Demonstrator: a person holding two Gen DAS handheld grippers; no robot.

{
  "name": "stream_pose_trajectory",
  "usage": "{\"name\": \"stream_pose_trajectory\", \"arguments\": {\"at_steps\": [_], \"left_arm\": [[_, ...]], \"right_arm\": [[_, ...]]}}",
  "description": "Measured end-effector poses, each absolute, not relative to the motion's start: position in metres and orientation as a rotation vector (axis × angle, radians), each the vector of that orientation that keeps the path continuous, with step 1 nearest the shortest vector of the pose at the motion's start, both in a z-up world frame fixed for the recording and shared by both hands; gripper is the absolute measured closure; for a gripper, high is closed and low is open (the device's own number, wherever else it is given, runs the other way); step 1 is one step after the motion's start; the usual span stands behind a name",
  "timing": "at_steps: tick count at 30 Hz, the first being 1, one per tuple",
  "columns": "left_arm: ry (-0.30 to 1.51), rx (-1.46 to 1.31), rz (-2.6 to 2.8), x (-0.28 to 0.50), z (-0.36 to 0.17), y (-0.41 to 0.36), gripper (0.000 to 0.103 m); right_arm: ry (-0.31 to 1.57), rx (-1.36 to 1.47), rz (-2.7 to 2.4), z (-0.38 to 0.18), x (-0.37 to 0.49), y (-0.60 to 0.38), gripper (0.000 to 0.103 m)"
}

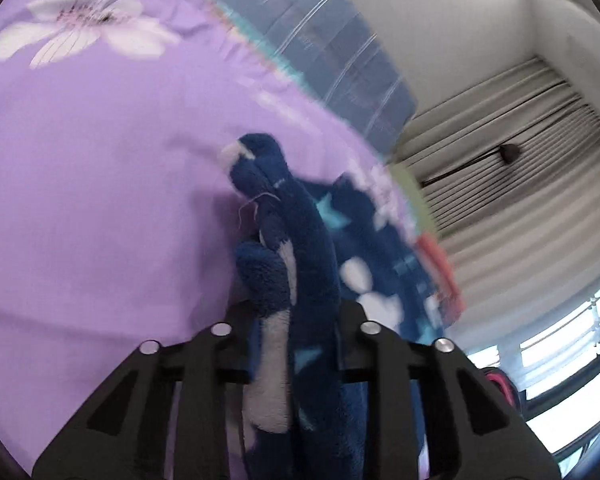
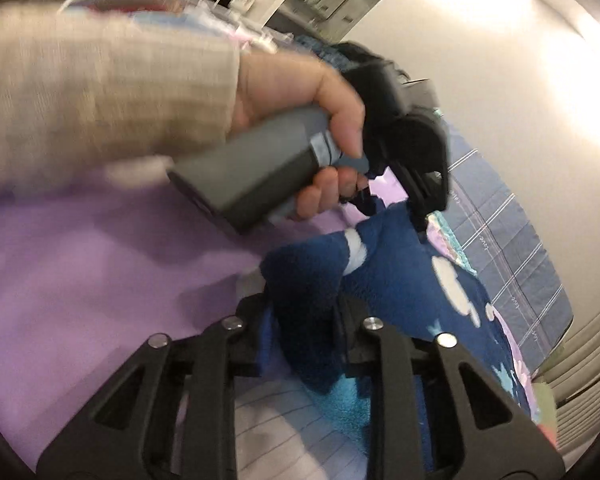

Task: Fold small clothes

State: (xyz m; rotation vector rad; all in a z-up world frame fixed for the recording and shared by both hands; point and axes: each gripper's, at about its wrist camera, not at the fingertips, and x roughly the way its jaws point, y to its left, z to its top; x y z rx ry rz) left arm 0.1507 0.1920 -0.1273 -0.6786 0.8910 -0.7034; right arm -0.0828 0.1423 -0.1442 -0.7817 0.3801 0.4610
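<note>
While both claws are clamped onto the same blue fleece garment (image 1: 300, 248), the step in hand looks like a lift-and-carry to bring one edge over for a fold. The left claw (image 1: 296, 320) is pinched on a bunched-up fold of the fleece, and the right claw (image 2: 300, 320) is pinched on another bunch of it, so nothing is spread at the moment. The garment is held up just above the purple floral bedsheet (image 1: 100, 200), with its far part trailing down toward the sheet near the bed's edge.

To do this bit well, the two grips should probably be kept level and pulled gently apart so the fabric is tensioned and the crease comes out straight. A lot of cloth is wadded between the fingers, so a lopsided fold is a fair risk; the wad could be shaken loose a little before it's laid down. Fleece is thick and grippy, so slipping seems unlikely.

Counted up: one garment, two claws, and one hand (image 2: 316, 92) with a beige sleeve (image 2: 108, 88) seen in the right wrist view, wrapped around the left claw's grey handle (image 2: 244, 176). One blue checked cloth (image 2: 512, 240) is seen past the sheet. No other small clothes can be made out clearly.
</note>
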Motion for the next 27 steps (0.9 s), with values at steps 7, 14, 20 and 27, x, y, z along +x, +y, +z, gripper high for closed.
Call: {"name": "stream_pose_trajectory", "arguments": {"at_steps": [7, 14, 20, 27], "left_arm": [[0.898, -0.606, -0.651, 0.146, -0.154, 0.193, 0.077], [0.889, -0.513, -0.579, 0.139, -0.137, 0.189, 0.056], [0.9, -0.541, -0.606, 0.127, -0.139, 0.2, 0.038], [0.903, -0.47, -0.61, 0.13, -0.14, 0.179, 0.035]], "right_arm": [[0.524, -0.734, 0.497, -0.157, -0.07, 0.145, 0.08], [0.528, -0.686, 0.515, -0.148, -0.071, 0.132, 0.061], [0.516, -0.704, 0.495, -0.15, -0.086, 0.121, 0.038], [0.517, -0.792, 0.461, -0.163, -0.066, 0.147, 0.072]]}}
